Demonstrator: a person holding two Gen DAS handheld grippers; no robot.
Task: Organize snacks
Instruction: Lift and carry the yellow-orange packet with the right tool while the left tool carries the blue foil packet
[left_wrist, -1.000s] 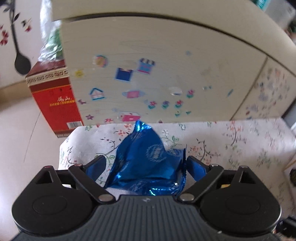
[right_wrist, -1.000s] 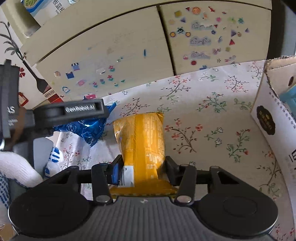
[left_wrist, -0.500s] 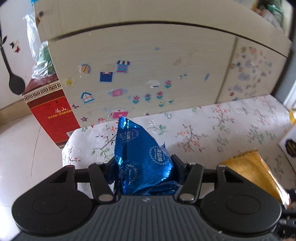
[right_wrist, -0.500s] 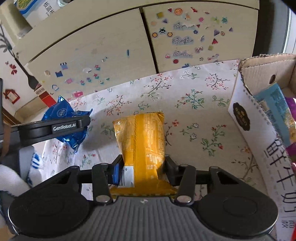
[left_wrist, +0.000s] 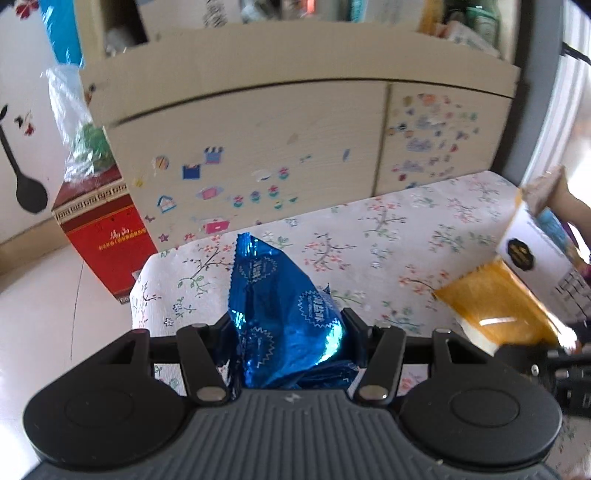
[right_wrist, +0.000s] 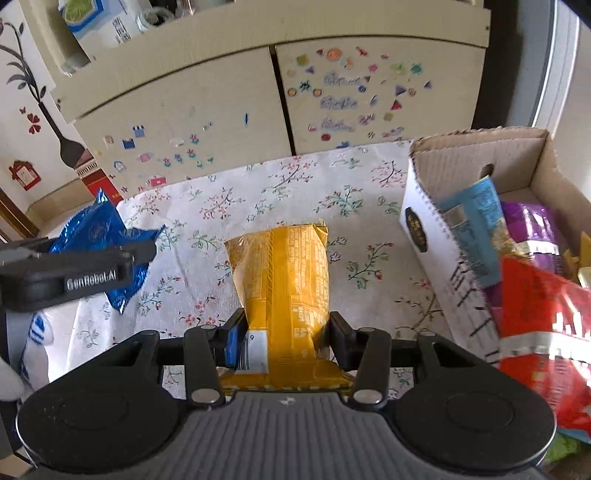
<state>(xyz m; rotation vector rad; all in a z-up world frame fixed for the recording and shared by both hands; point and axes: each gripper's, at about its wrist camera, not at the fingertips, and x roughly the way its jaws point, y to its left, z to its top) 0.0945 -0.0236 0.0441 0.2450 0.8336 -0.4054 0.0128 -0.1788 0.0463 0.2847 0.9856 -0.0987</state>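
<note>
My left claw (left_wrist: 286, 334) is clamped on a crinkled blue foil snack packet (left_wrist: 280, 314); its jaws have just been closing in on the packet, and the pads now press both sides of it. The packet stands upright between the fingers, its serrated top edge pointing up toward the cream cabinet with small coloured stickers on its doors (left_wrist: 258, 147).

My right claw (right_wrist: 284, 332) is clamped on a yellow plastic snack bag with printed text and a white barcode panel (right_wrist: 284, 273). The pads squeeze its lower part, and the bag sticks forward over the floral-cloth tabletop (right_wrist: 258, 199).

I take the open brown cardboard box with a white printed side (right_wrist: 436, 206) as my landmark. It sits at the right end of the tabletop, in front of the cabinet. The yellow bag is just left of the box, apart from its wall. The blue packet is well to the left of the box, beyond the yellow bag, near the far-left end of the tabletop. Inside the box lie a light blue packet (right_wrist: 476, 221), a purple packet (right_wrist: 532, 229) and a red bag (right_wrist: 543, 317), the red one nearest me.

Farther from the box, past the tabletop's left end, a red carton with gold trim (left_wrist: 107, 243) stands on the floor against the cabinet.
</note>
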